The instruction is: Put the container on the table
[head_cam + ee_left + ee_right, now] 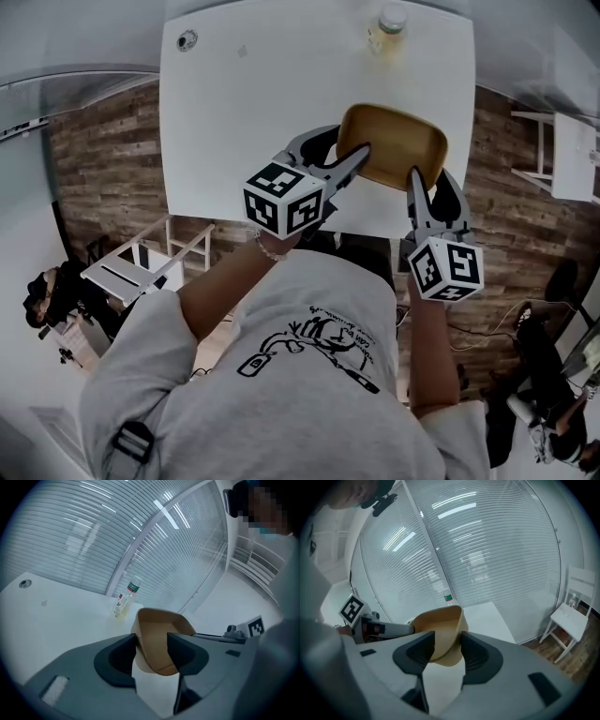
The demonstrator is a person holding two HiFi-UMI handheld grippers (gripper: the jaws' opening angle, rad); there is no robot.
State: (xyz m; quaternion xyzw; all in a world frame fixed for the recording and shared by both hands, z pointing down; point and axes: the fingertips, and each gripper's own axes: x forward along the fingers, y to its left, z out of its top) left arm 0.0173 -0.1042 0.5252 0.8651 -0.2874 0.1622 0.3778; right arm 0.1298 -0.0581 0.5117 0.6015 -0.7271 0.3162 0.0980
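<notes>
A tan rectangular container (394,142) hangs tilted just above the white table (244,112), near its front edge. My left gripper (359,156) is shut on the container's left rim; in the left gripper view the container (157,641) sits pinched between the dark jaws, gripper (151,651). My right gripper (414,176) is shut on the right front rim; in the right gripper view the container (438,632) wall is clamped between the jaws, gripper (447,648). The left gripper (377,627) with its marker cube shows beyond it.
A small clear bottle (388,28) with a green label stands at the table's far edge, also seen as the bottle (126,598). A round grommet (187,40) sits at the far left corner. White chairs (141,262) stand on the wooden floor at both sides.
</notes>
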